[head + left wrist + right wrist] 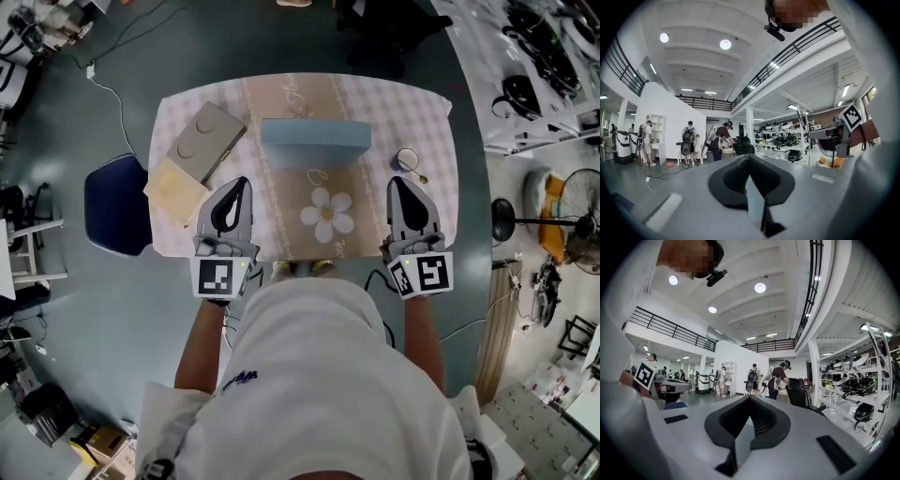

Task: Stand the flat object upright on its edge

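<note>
Blue slab (pixel 315 141): the task thing. Far-centre of desk, on the beige runner, long side running across. Pale upper face and a darker band toward the person. Can't tell if it lies flat or stands on edge. Nothing touches it.
Desk (pixel 427 112): checked cloth. Beige runner (pixel 314 239) goes down the middle w/ a daisy print (pixel 327 214).
Grey plate (pixel 208 141): far-left of desk, lying flat, turned diagonal, two round marks on top. Apart from the slab, to its left.
Tan board (pixel 175 190): at the grey plate's near-left corner, against it. One corner pokes past the desk's left edge.
Small round item (pixel 408 159): right of the slab, near but apart, thin handle. Too small to ID.
L gripper (pixel 243 181): over near-left of desk, left of the daisy, pointing away from the person. Jaws closed, nothing between them; L gripper view (pixel 749 157) shows the tips together.
R gripper (pixel 396 181): over near-right of desk, right of the daisy, same heading. Jaws closed and empty; R gripper view (pixel 750 398) agrees.
Both grippers: short of the slab, no contact.
Chair (pixel 117 206): dark blue seat on the floor, just left of the desk.
People (pixel 689 140): standing far off in the hall, seen in both gripper views.
</note>
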Demonstrator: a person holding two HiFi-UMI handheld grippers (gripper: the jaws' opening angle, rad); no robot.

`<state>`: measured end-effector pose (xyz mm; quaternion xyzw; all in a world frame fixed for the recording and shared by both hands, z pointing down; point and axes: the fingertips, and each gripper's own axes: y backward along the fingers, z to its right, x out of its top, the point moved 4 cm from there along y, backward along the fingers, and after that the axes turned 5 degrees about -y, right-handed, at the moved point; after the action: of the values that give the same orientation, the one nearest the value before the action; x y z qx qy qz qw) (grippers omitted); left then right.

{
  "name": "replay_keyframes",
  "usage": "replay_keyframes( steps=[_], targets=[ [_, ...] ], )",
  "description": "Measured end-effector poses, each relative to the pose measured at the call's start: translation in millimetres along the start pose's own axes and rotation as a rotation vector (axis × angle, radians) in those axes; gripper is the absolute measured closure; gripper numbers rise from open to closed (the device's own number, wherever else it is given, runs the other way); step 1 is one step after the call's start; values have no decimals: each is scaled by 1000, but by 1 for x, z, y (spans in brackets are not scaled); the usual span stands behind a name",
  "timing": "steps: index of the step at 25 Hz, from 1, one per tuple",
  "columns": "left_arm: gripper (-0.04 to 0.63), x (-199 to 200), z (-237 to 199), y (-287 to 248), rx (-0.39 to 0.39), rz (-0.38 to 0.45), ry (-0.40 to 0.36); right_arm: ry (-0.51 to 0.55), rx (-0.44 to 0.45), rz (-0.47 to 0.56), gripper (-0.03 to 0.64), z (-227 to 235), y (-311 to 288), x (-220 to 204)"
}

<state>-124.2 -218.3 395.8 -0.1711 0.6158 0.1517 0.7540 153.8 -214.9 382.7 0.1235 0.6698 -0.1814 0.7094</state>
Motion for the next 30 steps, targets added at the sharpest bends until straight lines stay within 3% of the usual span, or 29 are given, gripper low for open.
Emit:
replay_keyframes(
  steps=[14,30],
  targets=[
    [594,-8,8,-7,-18,-13,25,5,-17,-35,614,9,1,-8],
    [594,-36,5,-3,-16,-61,60,38,34,-102,614,3,-14,-16]
  ],
)
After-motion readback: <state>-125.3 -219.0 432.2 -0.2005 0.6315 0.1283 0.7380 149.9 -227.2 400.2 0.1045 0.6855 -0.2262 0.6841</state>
